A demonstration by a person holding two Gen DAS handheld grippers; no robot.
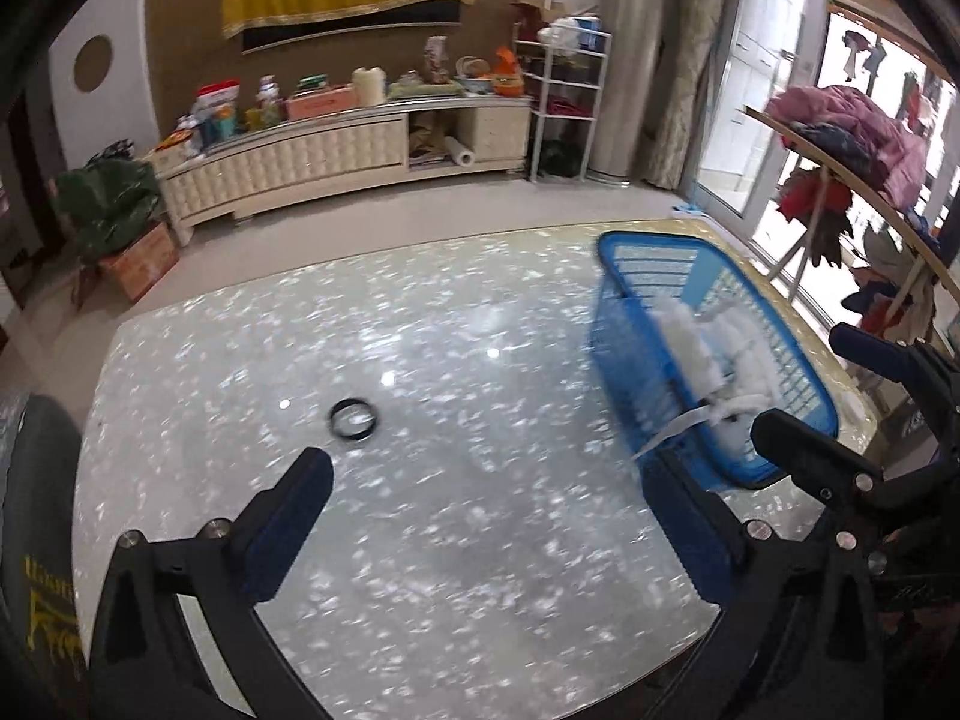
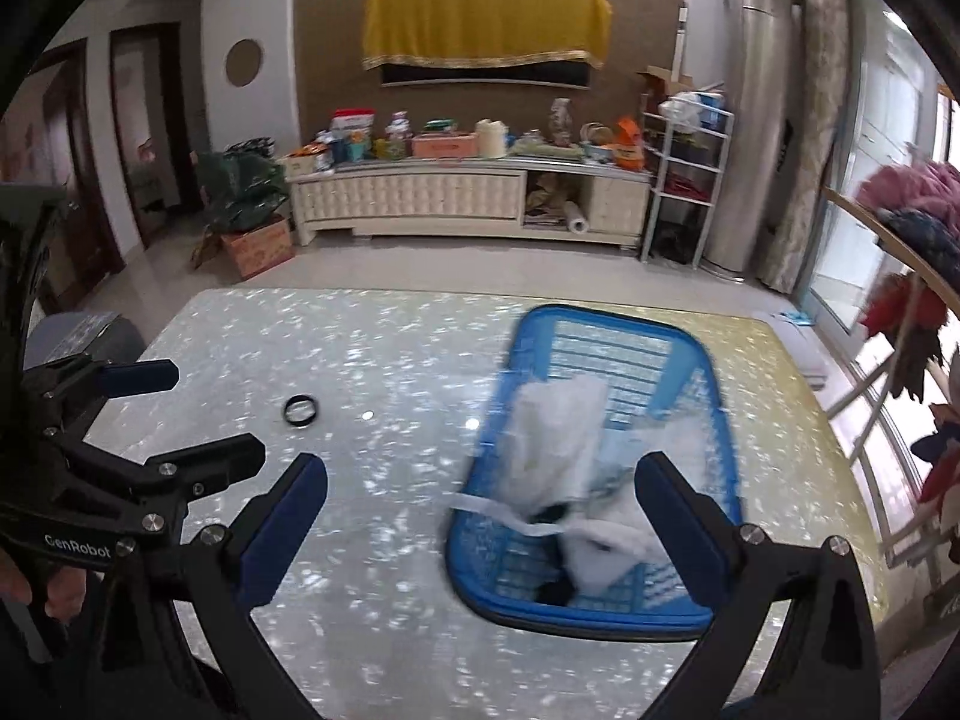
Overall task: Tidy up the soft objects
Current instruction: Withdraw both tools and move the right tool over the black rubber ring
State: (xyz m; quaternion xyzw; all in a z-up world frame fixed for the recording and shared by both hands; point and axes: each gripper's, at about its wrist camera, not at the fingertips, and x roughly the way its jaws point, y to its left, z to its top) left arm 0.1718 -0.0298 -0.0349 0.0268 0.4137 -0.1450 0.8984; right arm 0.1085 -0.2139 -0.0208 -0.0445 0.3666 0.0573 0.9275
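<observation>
Both grippers, left gripper [image 1: 486,534] and right gripper [image 2: 480,531], gape wide and empty; the white soft cloths [image 2: 558,438] in the blue basket [image 2: 600,324] at the table's [image 2: 372,540] right edge look light and floppy, so pinch a bunched fold.

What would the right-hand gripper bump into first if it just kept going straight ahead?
Most likely the white soft items piled in the blue basket: the open right gripper points at them. Depth is hard to judge, so the basket's near rim might come first.
</observation>
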